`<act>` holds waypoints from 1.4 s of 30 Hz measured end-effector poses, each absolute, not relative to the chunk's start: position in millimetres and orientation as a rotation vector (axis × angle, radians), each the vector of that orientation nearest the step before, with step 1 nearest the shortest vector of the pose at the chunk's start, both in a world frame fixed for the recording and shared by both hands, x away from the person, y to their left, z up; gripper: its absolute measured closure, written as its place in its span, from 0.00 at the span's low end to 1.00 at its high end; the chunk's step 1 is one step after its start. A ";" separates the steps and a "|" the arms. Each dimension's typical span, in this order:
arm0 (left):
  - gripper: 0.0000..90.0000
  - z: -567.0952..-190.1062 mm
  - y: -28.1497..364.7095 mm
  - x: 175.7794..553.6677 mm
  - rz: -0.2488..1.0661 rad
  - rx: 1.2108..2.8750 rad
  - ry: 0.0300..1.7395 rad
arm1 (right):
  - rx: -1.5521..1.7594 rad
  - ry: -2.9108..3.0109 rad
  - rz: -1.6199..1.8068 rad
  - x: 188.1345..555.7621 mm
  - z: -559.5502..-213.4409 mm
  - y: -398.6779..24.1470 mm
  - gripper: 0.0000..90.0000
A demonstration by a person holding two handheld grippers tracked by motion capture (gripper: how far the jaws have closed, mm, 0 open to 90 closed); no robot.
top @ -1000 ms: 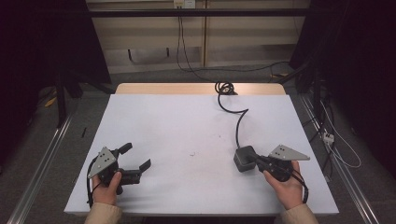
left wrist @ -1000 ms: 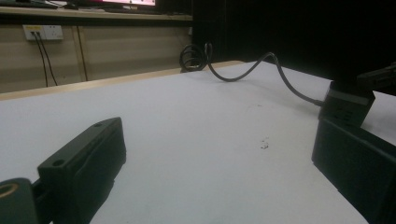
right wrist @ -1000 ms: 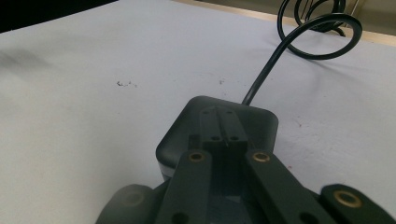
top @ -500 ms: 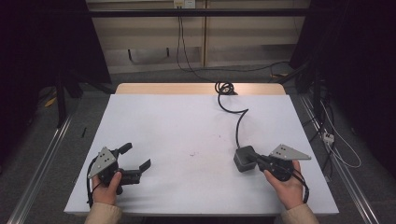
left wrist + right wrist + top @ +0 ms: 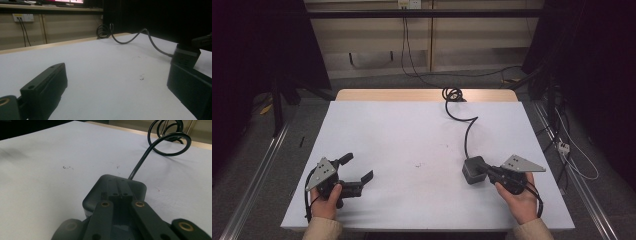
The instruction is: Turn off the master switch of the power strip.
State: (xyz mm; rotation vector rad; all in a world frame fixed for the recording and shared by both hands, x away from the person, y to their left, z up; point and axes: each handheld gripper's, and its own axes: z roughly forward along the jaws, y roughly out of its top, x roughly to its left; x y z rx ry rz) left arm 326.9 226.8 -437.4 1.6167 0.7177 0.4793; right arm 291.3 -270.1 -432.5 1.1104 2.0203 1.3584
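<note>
Nothing has moved since the earlier frames: both hands and the dark power adapter [image 5: 474, 170] sit where they were. At the right, the right tongs [image 5: 486, 172] rest closed, their two black jaws pressed side by side over the top of the adapter, which lies flat on the white surface [image 5: 412, 130]; in the right gripper view the jaw tips meet above the adapter's rounded casing [image 5: 115, 192], touching it or just above it, and I cannot tell whether they grip anything. Well to the left of the adapter, the left tongs [image 5: 357, 167] stand wide, jaws spread apart with bare surface between them. From the adapter's far side a black cable [image 5: 468, 131] snakes away across the surface and ends in a loose coil [image 5: 453, 94] at the far edge. Between the adapter and the left tongs a few small dark specks [image 5: 418, 164] mark the surface.
</note>
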 end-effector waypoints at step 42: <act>0.03 -436.9 228.8 326.2 0.481 1.609 0.722 | 1.178 1.944 1.467 292.4 -428.5 -274.5 0.27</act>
